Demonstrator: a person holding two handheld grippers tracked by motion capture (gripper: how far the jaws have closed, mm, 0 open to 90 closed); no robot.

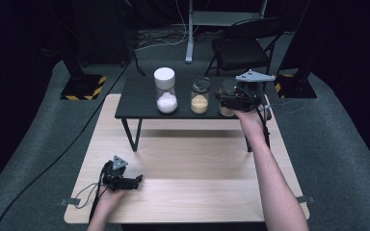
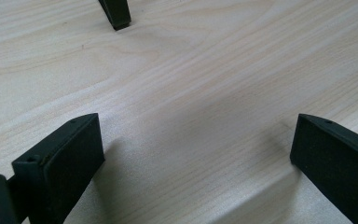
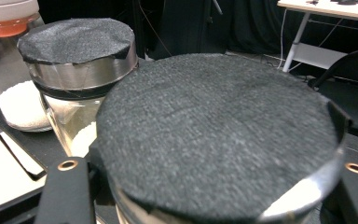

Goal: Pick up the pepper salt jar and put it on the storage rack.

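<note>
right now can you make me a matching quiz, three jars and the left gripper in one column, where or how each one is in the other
Things:
1. white-lidded jar
2. middle jar
3. right-hand jar
4. left gripper

Descriptions:
A. between the right gripper's fingers
B. low over the light wooden table, open, nothing between its fingers
C. left end of the row on the black raised shelf, white grains inside
D. yellowish grains inside

Pairs: 1-C, 2-D, 3-A, 4-B

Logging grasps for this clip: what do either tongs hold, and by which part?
The right tongs grip the rightmost jar around its neck, just below the lid. The left tongs hold nothing, open over the wooden table.
</note>
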